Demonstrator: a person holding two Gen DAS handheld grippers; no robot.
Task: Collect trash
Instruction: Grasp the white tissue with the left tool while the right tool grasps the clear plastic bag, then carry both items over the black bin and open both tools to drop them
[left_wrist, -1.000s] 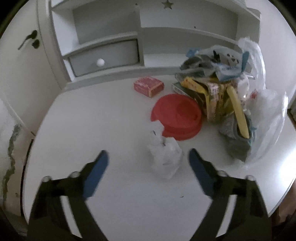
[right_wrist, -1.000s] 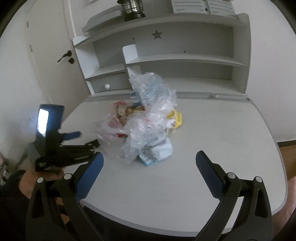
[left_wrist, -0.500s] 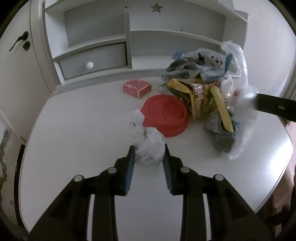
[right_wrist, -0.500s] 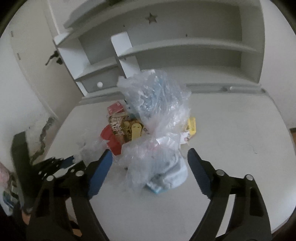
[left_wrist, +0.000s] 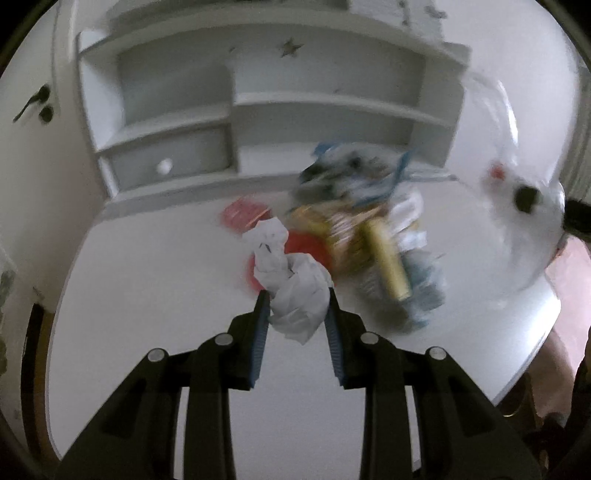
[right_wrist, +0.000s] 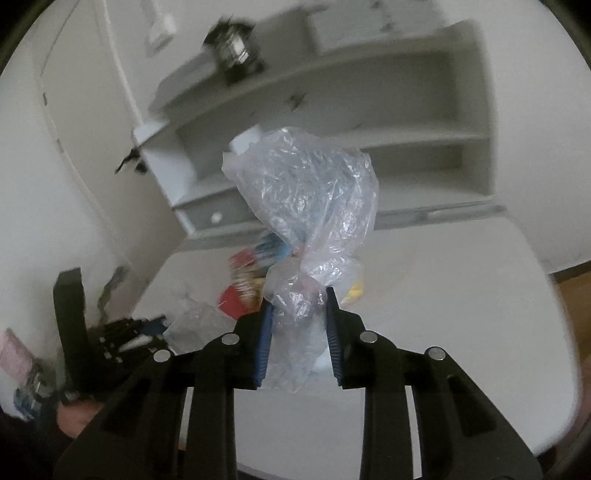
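White table is seen in both views, backed by a white shelf unit with 1 drawer. On the table a trash pile is spread: wrappers, a yellow tube, all blurred. A clear plastic bag is pinched at its neck by the right gripper, both blue pads pressed into the plastic; the upper part of the bag stands above the jaws, the rest hangs below. A red lid is lying just behind the left gripper, partly hidden. A red box is near the shelf base. A crumpled white paper wad is clamped between the left gripper's 2 pads, held off the table. A black lantern is seen on the shelf top, blurred.
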